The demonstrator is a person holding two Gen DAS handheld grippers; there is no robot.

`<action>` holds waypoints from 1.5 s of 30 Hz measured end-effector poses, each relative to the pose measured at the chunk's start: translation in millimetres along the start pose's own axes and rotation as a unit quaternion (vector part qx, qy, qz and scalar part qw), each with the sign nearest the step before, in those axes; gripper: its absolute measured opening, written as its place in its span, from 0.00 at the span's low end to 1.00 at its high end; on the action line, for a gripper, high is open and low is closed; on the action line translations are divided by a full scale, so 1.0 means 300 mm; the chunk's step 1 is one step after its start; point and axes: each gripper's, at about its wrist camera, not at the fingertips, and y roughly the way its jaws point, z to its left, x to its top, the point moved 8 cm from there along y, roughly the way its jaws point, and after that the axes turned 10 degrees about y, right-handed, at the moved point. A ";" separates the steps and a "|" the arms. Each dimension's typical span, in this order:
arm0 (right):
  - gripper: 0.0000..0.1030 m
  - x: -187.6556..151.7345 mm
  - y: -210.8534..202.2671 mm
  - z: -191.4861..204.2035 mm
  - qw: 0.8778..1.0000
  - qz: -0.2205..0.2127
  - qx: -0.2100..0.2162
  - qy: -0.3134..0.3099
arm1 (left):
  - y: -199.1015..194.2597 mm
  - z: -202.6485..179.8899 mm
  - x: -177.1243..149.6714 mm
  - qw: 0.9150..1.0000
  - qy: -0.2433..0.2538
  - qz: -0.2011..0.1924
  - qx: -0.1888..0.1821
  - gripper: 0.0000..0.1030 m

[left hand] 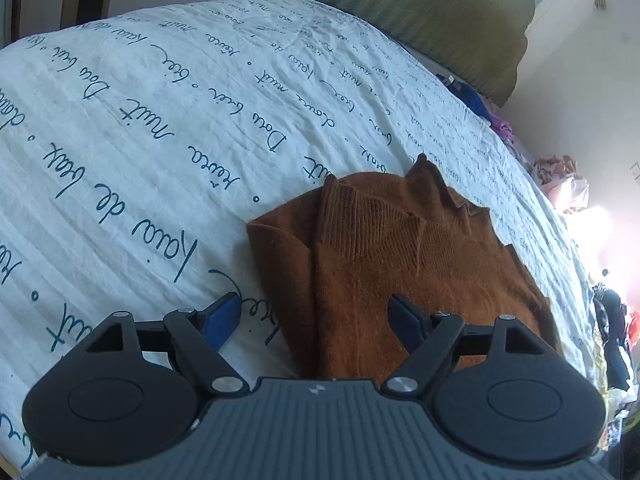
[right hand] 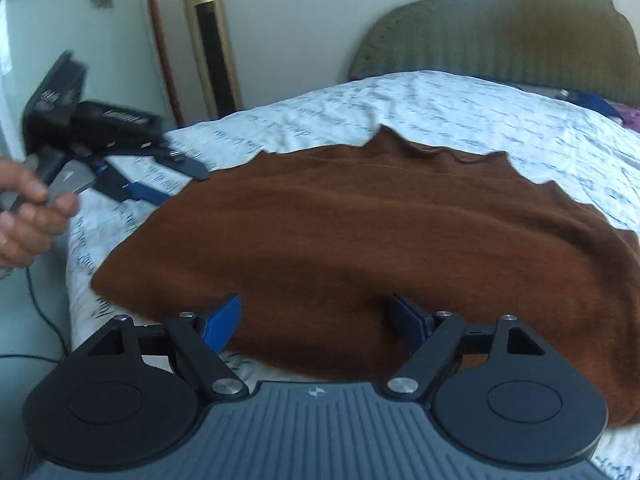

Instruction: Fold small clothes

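A rust-brown knit sweater point(left hand: 400, 264) lies partly folded on the white bedspread point(left hand: 160, 128), its ribbed collar and a folded sleeve on top. My left gripper point(left hand: 316, 316) is open and empty, just above the sweater's near left edge. In the right wrist view the sweater point(right hand: 360, 248) spreads wide across the bed. My right gripper point(right hand: 316, 320) is open and empty over its near edge. The left gripper point(right hand: 172, 180) also shows there at the sweater's far left side, held by a hand.
The bedspread carries dark script lettering. A green padded headboard point(left hand: 440, 8) stands at the bed's far end. Loose clothes point(left hand: 560, 184) pile along the right side of the bed. A gold tower fan point(right hand: 212, 40) stands by the wall at left.
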 end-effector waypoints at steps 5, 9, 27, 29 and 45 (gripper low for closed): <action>0.79 -0.026 -0.009 0.082 1.000 -0.002 -0.005 -0.012 | 0.015 -0.031 0.010 1.000 0.017 -0.009 0.020 0.82; 0.79 -0.067 -0.098 0.080 1.000 0.009 0.002 0.010 | 0.009 -0.052 0.013 0.999 0.030 -0.011 0.032 0.85; 1.00 0.037 -0.822 -0.279 0.972 -0.109 -0.194 -0.080 | -0.138 -0.310 0.094 0.988 0.130 -0.084 -0.014 1.00; 1.00 0.077 -0.699 -0.264 0.976 -0.128 -0.163 -0.067 | -0.081 -0.363 0.094 0.989 0.126 -0.068 -0.045 1.00; 1.00 0.012 -0.244 -0.485 0.986 -0.057 -0.123 0.096 | -0.079 -0.303 -0.220 0.982 0.180 -0.033 0.051 0.99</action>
